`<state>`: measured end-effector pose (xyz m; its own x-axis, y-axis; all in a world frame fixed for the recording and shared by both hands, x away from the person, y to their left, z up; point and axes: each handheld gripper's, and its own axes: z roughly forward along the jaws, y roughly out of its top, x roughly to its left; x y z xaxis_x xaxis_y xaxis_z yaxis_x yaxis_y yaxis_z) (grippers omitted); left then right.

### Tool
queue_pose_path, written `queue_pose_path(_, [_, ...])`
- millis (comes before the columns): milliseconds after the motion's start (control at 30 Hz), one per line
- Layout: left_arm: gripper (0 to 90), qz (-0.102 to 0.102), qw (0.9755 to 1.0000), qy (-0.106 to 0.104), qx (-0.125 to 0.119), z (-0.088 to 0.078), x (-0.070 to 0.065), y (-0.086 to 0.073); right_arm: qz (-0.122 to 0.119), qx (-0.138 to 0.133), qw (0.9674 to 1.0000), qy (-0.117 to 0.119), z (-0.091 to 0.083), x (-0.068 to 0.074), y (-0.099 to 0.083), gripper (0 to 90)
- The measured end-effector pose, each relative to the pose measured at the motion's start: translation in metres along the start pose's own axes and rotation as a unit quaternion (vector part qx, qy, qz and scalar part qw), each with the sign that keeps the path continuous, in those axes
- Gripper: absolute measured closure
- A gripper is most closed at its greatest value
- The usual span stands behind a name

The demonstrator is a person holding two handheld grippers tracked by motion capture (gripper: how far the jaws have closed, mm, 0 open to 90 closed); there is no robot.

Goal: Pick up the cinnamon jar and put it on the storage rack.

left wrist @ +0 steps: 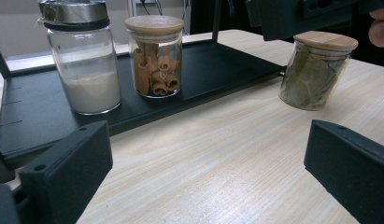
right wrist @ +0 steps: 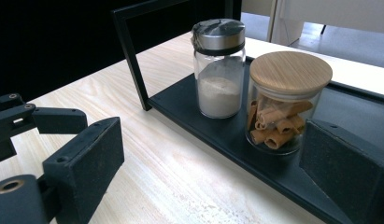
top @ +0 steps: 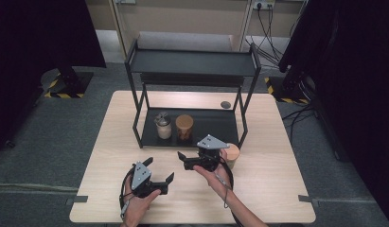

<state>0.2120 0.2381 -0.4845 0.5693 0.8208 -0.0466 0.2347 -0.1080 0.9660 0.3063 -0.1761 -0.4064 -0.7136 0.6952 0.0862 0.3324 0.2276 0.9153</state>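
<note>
Standing just beside the gaping, empty right gripper (top: 183, 161), the bay-leaf jar (top: 231, 155) waits.

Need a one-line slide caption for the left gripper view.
Open left gripper faces powder jar and cinnamon jar on black tray; leaf jar beside it.

Two jars (top: 174, 126) stand on the rack's lower shelf (top: 211, 125); a third jar (top: 231, 155) stands right of it.

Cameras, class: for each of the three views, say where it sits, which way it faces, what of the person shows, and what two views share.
High view: above the table, looking down; forearms, left gripper, right gripper.
Left gripper view: low on the table, facing the leaf jar; own jaws.
Right gripper view: facing the rack; own jaws.
Shared: cinnamon jar, powder jar.
</note>
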Motion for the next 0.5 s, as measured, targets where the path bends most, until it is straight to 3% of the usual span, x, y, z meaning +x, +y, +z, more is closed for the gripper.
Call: queue_pose_path(500, [0.7,0.000,1.0000,0.001,0.000,-0.0002,0.0002,0.0000,0.003,-0.001,0.9999,0.011,-0.0077,0.0008,-0.0092,7.4])
